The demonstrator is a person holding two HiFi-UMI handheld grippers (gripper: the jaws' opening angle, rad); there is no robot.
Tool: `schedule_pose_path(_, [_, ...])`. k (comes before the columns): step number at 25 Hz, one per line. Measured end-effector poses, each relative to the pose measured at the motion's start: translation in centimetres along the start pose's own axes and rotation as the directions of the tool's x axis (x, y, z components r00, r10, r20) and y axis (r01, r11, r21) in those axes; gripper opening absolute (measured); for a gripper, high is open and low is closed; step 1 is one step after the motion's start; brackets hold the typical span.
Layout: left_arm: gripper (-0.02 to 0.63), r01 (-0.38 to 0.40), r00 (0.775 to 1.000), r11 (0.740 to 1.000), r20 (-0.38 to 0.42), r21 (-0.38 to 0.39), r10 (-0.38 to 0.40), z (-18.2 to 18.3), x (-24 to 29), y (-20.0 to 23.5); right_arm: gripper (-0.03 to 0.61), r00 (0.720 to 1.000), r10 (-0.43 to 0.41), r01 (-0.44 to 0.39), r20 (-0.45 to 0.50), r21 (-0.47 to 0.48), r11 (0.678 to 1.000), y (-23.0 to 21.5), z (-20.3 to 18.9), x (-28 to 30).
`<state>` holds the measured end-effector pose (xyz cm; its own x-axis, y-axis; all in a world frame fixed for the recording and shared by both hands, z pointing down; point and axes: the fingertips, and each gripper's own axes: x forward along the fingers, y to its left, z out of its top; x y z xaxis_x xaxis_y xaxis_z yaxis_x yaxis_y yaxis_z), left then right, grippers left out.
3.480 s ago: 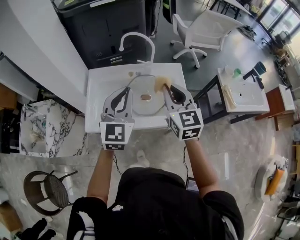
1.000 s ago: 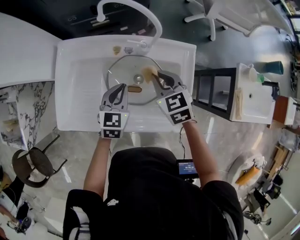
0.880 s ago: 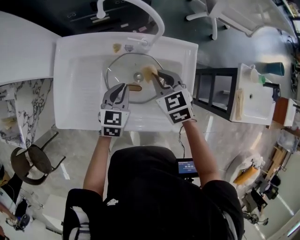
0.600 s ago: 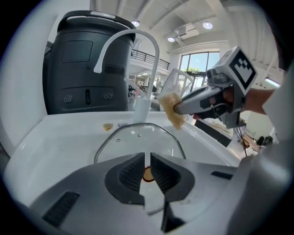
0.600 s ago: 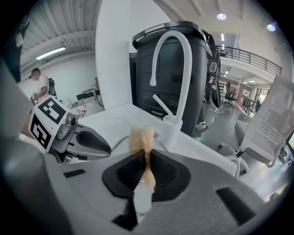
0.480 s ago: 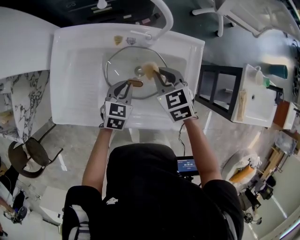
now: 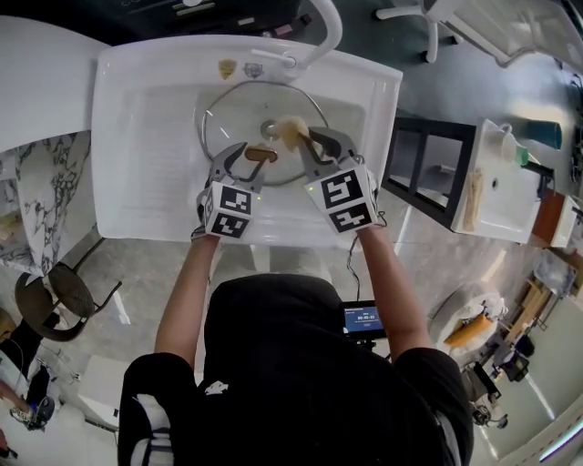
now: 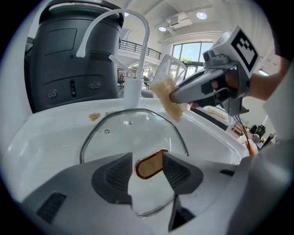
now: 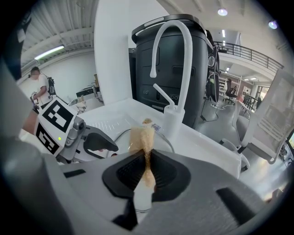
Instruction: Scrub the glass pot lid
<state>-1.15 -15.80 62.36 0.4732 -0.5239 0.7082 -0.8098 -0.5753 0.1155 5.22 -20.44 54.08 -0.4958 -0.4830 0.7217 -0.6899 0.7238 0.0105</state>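
Note:
The glass pot lid [image 7: 235,111] lies flat in the white sink [image 7: 137,136], its copper-coloured handle [image 7: 260,155] at the centre. My left gripper [image 7: 250,160] is low over the lid. Its jaws have just been opening, and the handle [image 8: 150,164] now stands between the pads without being pressed. Over the lid's right half, my right gripper [image 7: 312,146] is shut on a tan sponge [image 7: 293,130]. The sponge [image 9: 141,137] sticks out above the jaws and hangs a little above the glass. In the left gripper view, the right gripper [image 8: 177,96] holds the sponge [image 8: 166,98] beyond the handle.
A white gooseneck faucet [image 7: 323,27] arches over the sink's far edge, with its base and lever [image 9: 171,114] just behind the lid. A black cabinet [image 9: 183,69] stands behind the sink. At the right there is a dark shelf unit [image 7: 428,168].
The left gripper came down and forward to the lid's handle and its jaws went from shut to open around it. The right gripper with the sponge sank slightly.

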Motion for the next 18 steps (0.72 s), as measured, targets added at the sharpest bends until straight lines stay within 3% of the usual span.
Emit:
schedule_pose_path(6, [0.179,-0.017,0.999,0.998,-0.031,0.066,0.019,-0.7,0.8,-0.3,0.018,1.0,0.0,0.0,-0.009,0.013,1.0,-0.1,-0.7,0.0])
schedule_pose_path(18, [0.184,0.019,0.999,0.998,-0.032,0.063,-0.017,-0.8,1.0,-0.3,0.018,0.999,0.012,-0.011,-0.032,0.017,1.0,-0.2,-1.7,1.1])
